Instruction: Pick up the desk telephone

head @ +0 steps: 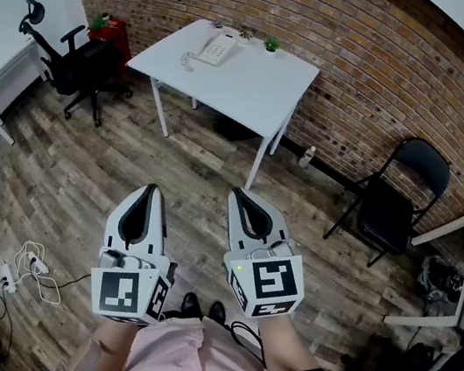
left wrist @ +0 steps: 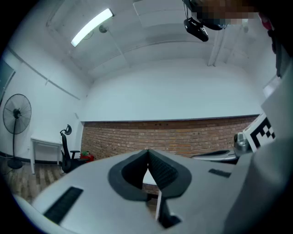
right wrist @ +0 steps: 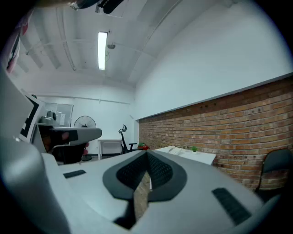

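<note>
A white desk telephone (head: 215, 47) lies at the far left of a white table (head: 249, 90) against the brick wall, well ahead of me. My left gripper (head: 150, 189) and right gripper (head: 237, 193) are held side by side over the wooden floor, far short of the table, both shut with nothing between the jaws. In the left gripper view the closed left gripper (left wrist: 147, 150) hides most of the table. In the right gripper view the shut right gripper (right wrist: 147, 152) points level, with the table (right wrist: 192, 156) and phone (right wrist: 176, 149) small at mid-distance.
A small green plant (head: 272, 45) sits on the table by the wall. A black office chair (head: 71, 63) stands left of the table, a black folding chair (head: 393, 204) to the right. Cables and a power strip (head: 22, 268) lie on the floor at left. Another desk (head: 455, 282) is at right.
</note>
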The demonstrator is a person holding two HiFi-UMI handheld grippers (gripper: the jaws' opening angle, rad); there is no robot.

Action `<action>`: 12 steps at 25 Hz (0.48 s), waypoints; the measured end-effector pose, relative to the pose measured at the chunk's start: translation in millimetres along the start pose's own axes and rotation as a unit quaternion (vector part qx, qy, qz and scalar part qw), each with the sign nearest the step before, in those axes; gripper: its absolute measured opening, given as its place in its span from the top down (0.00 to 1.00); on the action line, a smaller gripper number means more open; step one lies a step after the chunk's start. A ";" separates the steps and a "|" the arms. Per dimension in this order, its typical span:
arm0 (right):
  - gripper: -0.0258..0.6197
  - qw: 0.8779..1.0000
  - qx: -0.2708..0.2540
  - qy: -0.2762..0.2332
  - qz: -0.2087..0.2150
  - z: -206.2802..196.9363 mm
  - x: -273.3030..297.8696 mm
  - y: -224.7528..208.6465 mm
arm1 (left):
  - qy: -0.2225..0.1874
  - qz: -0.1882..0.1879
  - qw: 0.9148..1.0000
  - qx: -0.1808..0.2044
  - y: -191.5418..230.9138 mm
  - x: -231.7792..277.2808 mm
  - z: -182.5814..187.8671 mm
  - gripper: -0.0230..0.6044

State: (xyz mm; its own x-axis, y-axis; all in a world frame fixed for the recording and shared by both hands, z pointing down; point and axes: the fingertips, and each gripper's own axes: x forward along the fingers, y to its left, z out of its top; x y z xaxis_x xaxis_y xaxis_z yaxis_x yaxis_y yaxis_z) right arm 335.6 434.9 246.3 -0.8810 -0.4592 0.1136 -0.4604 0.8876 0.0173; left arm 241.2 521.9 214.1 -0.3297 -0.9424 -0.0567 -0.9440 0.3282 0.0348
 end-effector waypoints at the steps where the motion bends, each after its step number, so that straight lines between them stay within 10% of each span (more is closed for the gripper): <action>1: 0.96 1.000 0.000 0.000 0.000 0.9 0.1 0.4 | 0.000 0.000 1.000 0.001 0.1 0.2 0.6 0.94; 9: 0.96 1.000 0.015 -0.013 0.001 3.6 -5.4 -6.7 | -0.016 0.014 1.000 0.006 -4.7 -4.2 5.4 0.94; 11: 0.63 1.000 0.022 -0.012 0.013 3.5 -4.3 -8.6 | -0.021 0.016 1.000 0.006 -7.3 -2.8 7.7 0.67; 12: 0.63 1.000 0.021 -0.011 0.014 3.7 -4.2 -10.8 | -0.020 0.017 1.000 0.007 -8.8 -1.6 8.0 0.62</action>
State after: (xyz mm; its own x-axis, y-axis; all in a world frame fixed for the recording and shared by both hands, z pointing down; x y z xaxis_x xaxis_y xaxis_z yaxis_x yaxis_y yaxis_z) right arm 343.9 427.0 242.0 -0.8954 -0.4359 0.0907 -0.4397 0.8977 -0.0269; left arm 249.9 521.0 205.9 -0.3619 -0.9273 -0.0959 -0.9321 0.3614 0.0237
